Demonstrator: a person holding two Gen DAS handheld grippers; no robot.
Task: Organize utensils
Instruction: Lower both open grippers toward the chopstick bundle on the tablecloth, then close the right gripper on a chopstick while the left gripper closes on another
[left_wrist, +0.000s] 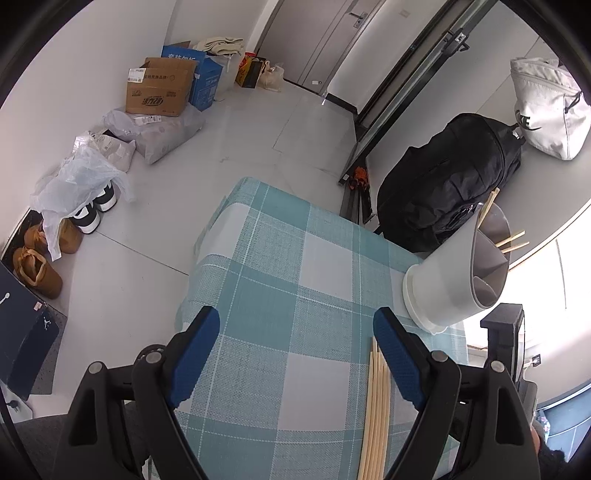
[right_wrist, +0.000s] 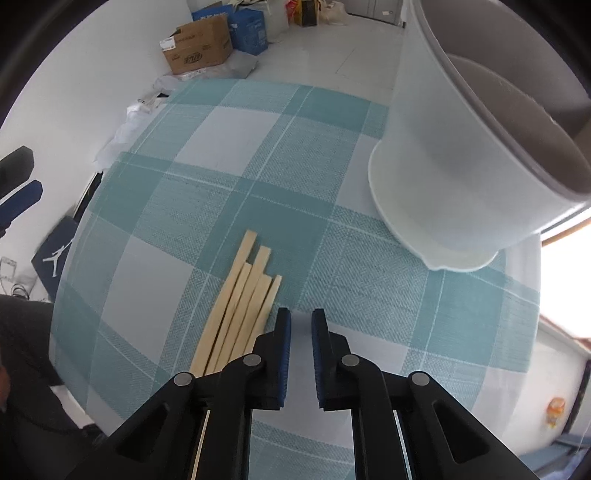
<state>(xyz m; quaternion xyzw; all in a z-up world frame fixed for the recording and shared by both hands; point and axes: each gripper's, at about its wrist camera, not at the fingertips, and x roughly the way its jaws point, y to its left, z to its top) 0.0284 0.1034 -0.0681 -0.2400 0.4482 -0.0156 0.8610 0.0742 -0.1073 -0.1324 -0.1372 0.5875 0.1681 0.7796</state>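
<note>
Blue-padded left gripper (left_wrist: 295, 332) spread wide, empty, lower frame; right gripper (right_wrist: 301, 321) narrowly parted, empty, just beside wooden chopsticks (right_wrist: 240, 299).

A bundle of pale wooden chopsticks (right_wrist: 240, 306) lies flat on the checked surface (right_wrist: 229, 155), lower centre of the right wrist view, ends uneven, fanned slightly. In the left wrist view the same chopsticks (left_wrist: 376, 410) sit at lower right. A white utensil holder (left_wrist: 454, 277) with a grey inner rim stands at right, several chopsticks (left_wrist: 511, 242) sticking out of its top.
</note>
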